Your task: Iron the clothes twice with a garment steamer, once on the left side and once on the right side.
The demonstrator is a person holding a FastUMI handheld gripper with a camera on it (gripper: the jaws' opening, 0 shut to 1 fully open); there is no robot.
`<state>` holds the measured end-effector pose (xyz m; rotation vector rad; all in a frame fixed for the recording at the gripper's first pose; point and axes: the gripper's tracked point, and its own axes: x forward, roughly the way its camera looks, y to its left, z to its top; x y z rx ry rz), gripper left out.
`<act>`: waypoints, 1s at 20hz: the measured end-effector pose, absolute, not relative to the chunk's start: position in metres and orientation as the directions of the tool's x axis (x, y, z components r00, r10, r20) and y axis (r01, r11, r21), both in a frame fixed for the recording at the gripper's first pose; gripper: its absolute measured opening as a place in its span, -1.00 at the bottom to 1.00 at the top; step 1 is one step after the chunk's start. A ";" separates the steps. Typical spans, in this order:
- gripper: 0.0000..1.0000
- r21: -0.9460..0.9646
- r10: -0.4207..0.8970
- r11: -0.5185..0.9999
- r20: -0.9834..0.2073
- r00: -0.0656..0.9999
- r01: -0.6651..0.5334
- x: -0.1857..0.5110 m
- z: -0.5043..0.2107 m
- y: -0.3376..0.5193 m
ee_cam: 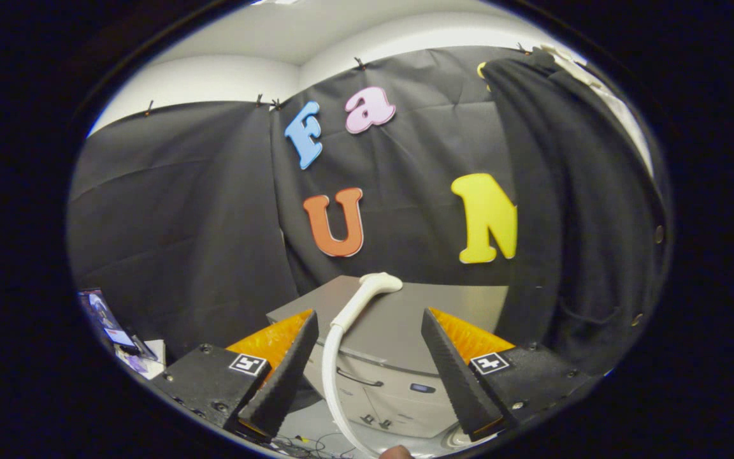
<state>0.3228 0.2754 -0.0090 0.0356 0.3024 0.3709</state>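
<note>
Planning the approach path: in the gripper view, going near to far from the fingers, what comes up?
Open gripper, nothing between its fingers → white hose → steamer head lying on the grey cabinet → black cloth wall.

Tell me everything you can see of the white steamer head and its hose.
The steamer head is white, smooth plastic by its look, lying on the grey cabinet top beyond the open gripper. Its handle slopes down over the cabinet's front edge into a white hose that curves down between the fingers, touching neither.

Gripper held level, fingers spread wide apart, nothing pressed between them
</note>
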 end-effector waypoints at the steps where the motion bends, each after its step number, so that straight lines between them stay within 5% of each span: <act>1: 1.00 0.100 0.376 0.926 -0.312 0.872 -0.364 0.341 -0.017 0.286; 8: 1.00 0.169 0.375 0.927 -0.458 0.806 -0.335 0.442 -0.054 0.336; 20: 0.89 0.022 0.121 0.990 -0.646 0.753 -0.140 0.521 -0.119 0.345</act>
